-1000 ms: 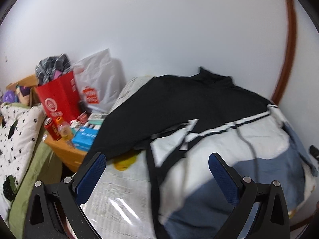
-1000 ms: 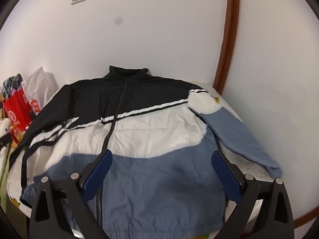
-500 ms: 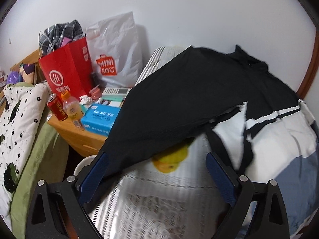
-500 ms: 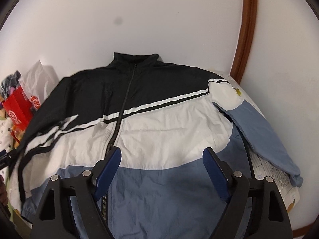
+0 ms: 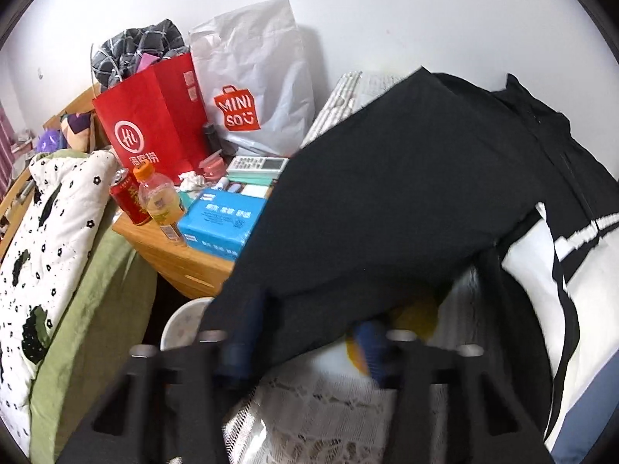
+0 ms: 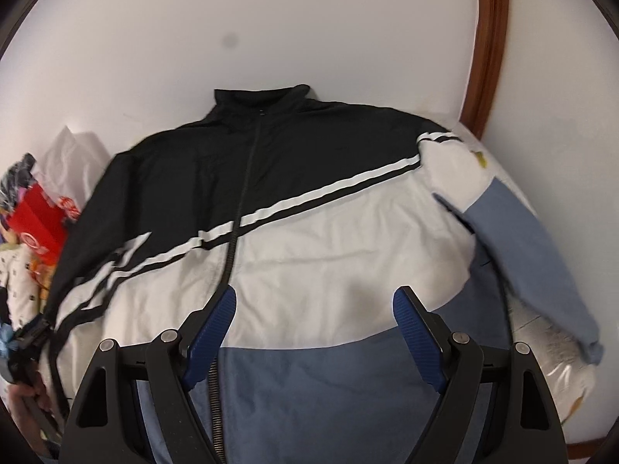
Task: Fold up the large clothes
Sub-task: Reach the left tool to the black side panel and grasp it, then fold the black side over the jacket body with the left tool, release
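A large black, white and blue zip jacket [image 6: 317, 232] lies spread front-up on the bed, collar toward the wall. Its black left sleeve [image 5: 387, 212] runs toward the bed's left edge. My left gripper [image 5: 305, 344] is blurred by motion, its jaws narrowed around the sleeve's lower edge; whether it grips the cloth is unclear. It also shows at the far left of the right wrist view [image 6: 27, 344]. My right gripper [image 6: 315, 317] is open and empty above the jacket's white and blue front. The blue right sleeve [image 6: 522, 255] lies along the right side.
A wooden bedside table [image 5: 182, 255] stands left of the bed with a red bag [image 5: 154, 123], a white Miniso bag [image 5: 255, 89], a can, a bottle [image 5: 160, 201] and a blue box [image 5: 220, 220]. A spotted quilt [image 5: 50, 239] is further left. White wall is behind.
My left gripper moved down onto the black sleeve's edge and its jaws narrowed. My right gripper moved forward and lower over the jacket, and its jaws came somewhat closer together.
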{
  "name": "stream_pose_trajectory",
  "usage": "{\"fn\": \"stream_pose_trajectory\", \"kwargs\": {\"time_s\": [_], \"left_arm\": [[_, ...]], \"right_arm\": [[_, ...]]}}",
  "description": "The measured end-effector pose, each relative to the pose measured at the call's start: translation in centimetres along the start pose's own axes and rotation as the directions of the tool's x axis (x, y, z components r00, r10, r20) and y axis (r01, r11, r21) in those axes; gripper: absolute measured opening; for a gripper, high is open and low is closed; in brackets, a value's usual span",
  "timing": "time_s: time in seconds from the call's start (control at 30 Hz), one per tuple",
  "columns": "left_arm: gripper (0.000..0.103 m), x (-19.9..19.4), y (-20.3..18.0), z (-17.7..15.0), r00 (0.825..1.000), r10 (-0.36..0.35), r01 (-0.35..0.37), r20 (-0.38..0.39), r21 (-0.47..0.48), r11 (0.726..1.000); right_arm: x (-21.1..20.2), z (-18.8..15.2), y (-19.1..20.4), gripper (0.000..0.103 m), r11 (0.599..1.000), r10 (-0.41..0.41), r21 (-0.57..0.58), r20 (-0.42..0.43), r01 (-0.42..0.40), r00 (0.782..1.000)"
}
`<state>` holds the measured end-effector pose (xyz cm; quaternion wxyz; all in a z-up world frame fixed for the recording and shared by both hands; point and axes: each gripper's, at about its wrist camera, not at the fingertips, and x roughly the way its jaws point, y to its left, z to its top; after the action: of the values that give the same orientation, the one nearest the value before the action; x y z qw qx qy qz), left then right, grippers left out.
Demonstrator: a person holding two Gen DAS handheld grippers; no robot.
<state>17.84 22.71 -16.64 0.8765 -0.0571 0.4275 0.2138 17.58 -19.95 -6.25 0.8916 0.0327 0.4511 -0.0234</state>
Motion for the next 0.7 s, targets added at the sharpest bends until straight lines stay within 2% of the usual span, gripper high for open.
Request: {"fn": "stream_pose_trajectory", "kwargs": {"time_s": [0.07, 0.1, 0.2, 0.37, 0.57, 0.7], "left_arm": [[0.010, -0.5, 0.0, 0.7, 1.000, 0.000, 0.000, 0.018, -0.013, 1.000], [0.009, -1.1, 0.0, 1.2, 1.000, 0.002, -0.001, 0.031, -0.022, 1.000], [0.008, -2.6, -0.2, 2.6, 0.997, 0.008, -0.006, 0.074, -0.029, 1.000], [0.008, -6.0, -2.1, 5.6, 0.988, -0.022, 0.023, 0.151, -0.008, 1.000], [0.008, -9.1, -6.5, 9.0, 0.969, -0.124, 0.115, 0.214, 0.055, 0.992], [0.008, -10.4, -10.8, 10.9, 0.953, -0.214, 0.195, 0.214, 0.108, 0.975]], "right_arm": [[-0.1, 0.2, -0.2, 0.083, 1.000, 0.002, -0.012, 0.003, -0.002, 1.000], [-0.1, 0.3, -0.3, 0.083, 1.000, 0.000, -0.018, 0.005, 0.000, 1.000], [-0.5, 0.7, -0.9, 0.083, 1.000, -0.003, -0.023, 0.017, 0.004, 1.000], [-1.8, 1.8, -1.9, 0.083, 1.000, 0.010, -0.021, 0.063, -0.009, 0.998], [-2.4, 2.6, -3.2, 0.083, 1.000, 0.020, -0.017, 0.088, -0.019, 0.996], [-2.4, 2.6, -3.8, 0.083, 0.999, 0.034, -0.027, 0.097, -0.032, 0.995]]}}
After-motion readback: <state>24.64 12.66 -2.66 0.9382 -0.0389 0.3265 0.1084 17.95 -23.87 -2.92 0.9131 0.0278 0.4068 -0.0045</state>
